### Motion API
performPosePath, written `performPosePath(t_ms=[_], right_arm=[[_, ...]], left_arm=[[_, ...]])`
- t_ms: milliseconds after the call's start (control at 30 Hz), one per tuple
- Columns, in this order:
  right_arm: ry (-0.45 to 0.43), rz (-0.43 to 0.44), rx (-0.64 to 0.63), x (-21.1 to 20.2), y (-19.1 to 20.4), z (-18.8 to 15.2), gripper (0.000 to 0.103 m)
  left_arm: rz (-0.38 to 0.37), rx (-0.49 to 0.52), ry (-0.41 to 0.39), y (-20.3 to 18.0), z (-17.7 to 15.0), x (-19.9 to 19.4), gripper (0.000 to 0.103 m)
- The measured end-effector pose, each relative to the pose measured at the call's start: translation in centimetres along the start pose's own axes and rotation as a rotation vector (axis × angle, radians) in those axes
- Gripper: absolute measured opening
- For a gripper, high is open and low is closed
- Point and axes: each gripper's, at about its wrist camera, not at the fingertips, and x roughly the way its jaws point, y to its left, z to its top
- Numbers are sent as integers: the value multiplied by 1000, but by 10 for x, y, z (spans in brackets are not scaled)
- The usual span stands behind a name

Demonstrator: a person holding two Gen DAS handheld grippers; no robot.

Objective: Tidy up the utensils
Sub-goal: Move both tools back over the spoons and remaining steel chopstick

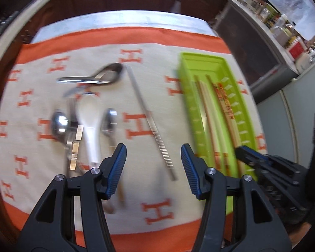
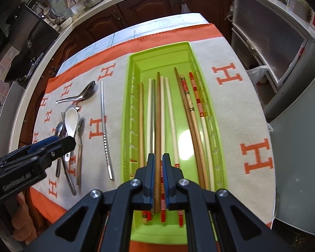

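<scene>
1. The right gripper [image 2: 158,163] is clenched on a brown chopstick [image 2: 158,113], pinching its near end. The stick runs away toward 12 o'clock over the middle of the green tray [image 2: 127,113]. Whether its far tip rests on the tray floor or hangs just above, I cannot tell.
2. To finish well, I judge the stick should go down parallel to the others [image 2: 172,113] lying lengthwise, not across them. Lower the far tip first, then the near end.
3. Loosen the jaws only when the stick lies flat; a red-striped stick [image 2: 162,205] sits right beside the pads and may be nudged or caught on withdrawal. Back straight out toward 6 o'clock.
4. The left gripper [image 1: 153,168] is released, jaws wide apart, hovering over the cloth [image 1: 136,220] with nothing between the pads.
5. A metal chopstick [image 1: 149,121] lies on the cloth at about 12 o'clock from the left gripper, slanting from 11 toward 5. It looks like the natural next pick. Being thin and smooth, it probably slips, so grip the ridged near end [image 1: 166,155].
6. The spoons [image 1: 88,121] are heaped at 10 o'clock, handles overlapping. Keep the left gripper clear of that heap, since touching one handle likely shifts the rest.
7. The tray is at 2 o'clock from the left gripper, with the right one working over its near end; hold the left back so the two do not meet.
</scene>
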Motion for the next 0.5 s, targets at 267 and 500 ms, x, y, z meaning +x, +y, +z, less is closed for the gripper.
performPosePath(t_ms=[267, 500], right_arm=[[5, 48, -44, -1, 27, 4, 7], [43, 117, -102, 10, 65, 14, 7]], left_arm=[[85, 16, 1, 40, -18, 7, 51], [-8, 3, 59, 65, -35, 21, 51]])
